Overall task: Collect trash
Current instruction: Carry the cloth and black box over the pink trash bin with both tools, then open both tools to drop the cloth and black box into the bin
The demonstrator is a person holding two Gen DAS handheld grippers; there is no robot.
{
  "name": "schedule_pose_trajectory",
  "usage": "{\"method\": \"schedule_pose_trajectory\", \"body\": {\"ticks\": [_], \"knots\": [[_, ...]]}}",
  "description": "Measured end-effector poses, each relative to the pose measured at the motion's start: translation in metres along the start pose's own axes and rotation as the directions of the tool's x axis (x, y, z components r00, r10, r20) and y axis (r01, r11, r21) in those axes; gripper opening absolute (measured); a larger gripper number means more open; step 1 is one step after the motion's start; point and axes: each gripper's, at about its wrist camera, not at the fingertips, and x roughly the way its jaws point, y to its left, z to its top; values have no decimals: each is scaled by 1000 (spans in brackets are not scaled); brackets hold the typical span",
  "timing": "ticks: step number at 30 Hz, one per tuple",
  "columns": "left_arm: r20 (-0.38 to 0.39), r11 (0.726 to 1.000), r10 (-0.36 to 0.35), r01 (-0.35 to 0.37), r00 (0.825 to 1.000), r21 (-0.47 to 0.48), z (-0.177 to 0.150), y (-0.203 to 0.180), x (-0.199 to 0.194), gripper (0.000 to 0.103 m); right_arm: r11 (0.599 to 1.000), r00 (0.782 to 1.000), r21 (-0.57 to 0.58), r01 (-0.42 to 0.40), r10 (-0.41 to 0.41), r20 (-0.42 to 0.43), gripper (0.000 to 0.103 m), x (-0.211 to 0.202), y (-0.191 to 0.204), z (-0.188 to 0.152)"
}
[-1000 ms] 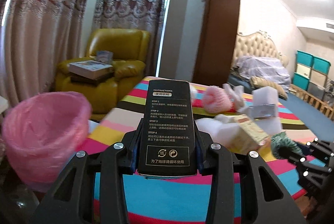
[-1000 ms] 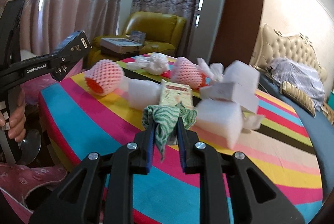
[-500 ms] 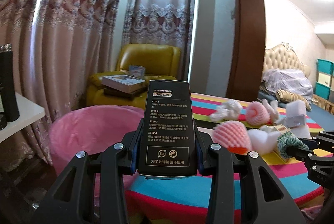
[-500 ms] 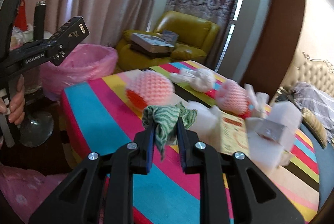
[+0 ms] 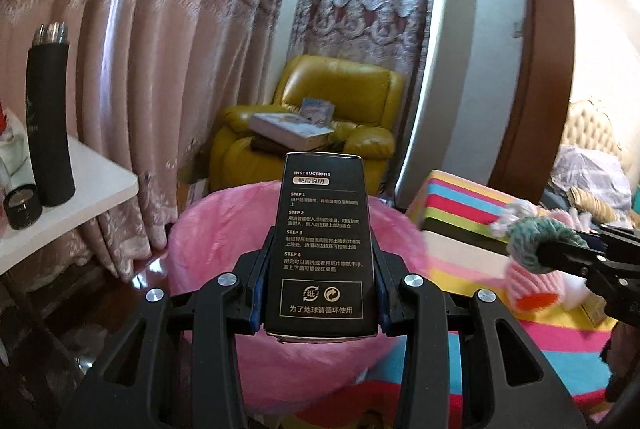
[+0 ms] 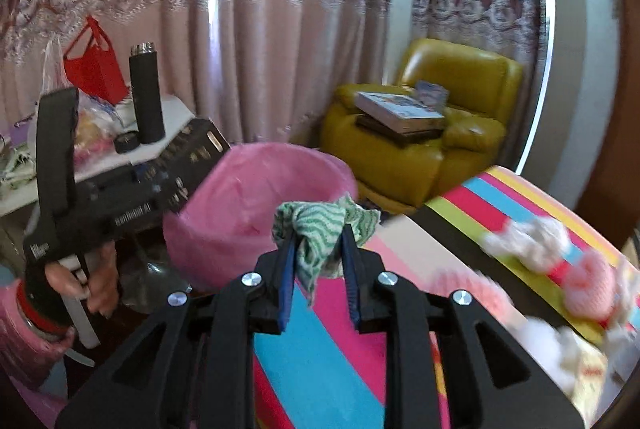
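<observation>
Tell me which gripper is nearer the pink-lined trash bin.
Left. The left gripper, shut on the black box, is right at the pink-lined trash bin; the right gripper, holding the green cloth, is further back over the striped table.

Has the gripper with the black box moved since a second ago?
Yes. The left gripper, shut on the black box, swung from over the striped table toward the pink-lined bin.

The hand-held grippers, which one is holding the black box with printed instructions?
The left hand-held gripper: it clamps the upright black box over the pink-lined bin. The right hand-held gripper pinches a green-and-white cloth instead.
</observation>
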Motion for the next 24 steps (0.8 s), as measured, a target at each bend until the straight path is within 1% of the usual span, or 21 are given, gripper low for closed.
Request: {"method": "schedule_pose_trajectory", "body": {"ticks": [2, 4, 9, 10, 11, 12, 13, 14, 16, 17, 18, 21, 24], "knots": [[-26, 1000, 9, -10, 1000, -22, 4, 12, 10, 38, 1000, 1000, -7, -22, 21, -14, 22, 21, 5, 12], [-31, 999, 8, -9, 999, -52, 7, 25, 16, 38, 999, 999, -26, -32, 31, -22, 23, 43, 11, 24], [-54, 997, 18, -22, 998, -77, 10, 41, 27, 38, 998, 998, -30, -64, 63, -30, 23, 82, 19, 43], [-59, 996, 18, -22, 998, -81, 9, 45, 29, 43, 997, 997, -31, -70, 69, -32, 24, 86, 19, 44], [-61, 996, 18, -23, 998, -83, 9, 46, 30, 49, 996, 996, -34, -82, 80, -37, 32, 92, 20, 47], [-60, 996, 24, -29, 998, -86, 9, 48, 32, 66, 996, 996, -36, -82, 81, -35, 39, 95, 20, 48], [-50, 995, 40, -44, 998, -89, 8, 49, 30, 81, 996, 997, -34, -78, 77, -27, 56, 96, 19, 49], [-31, 994, 51, -54, 998, -90, 6, 50, 27, 84, 997, 997, -22, -74, 74, -14, 67, 95, 18, 49], [-16, 994, 68, -69, 998, -80, 4, 49, 21, 84, 997, 997, 12, -81, 81, 3, 68, 91, 13, 49], [-16, 995, 72, -73, 997, -73, 3, 49, 19, 85, 997, 997, 23, -77, 77, 11, 68, 86, 10, 47], [-15, 995, 75, -76, 997, -71, 1, 49, 17, 89, 997, 997, 27, -71, 71, 17, 68, 81, 8, 44], [0, 993, 94, -94, 996, -67, -5, 46, 9, 89, 998, 998, 32, -51, 50, 33, 68, 60, 1, 33], [17, 995, 85, -84, 996, -51, -11, 35, 0, 89, 999, 999, 35, -15, 14, 45, 70, 33, -8, 17]]}}
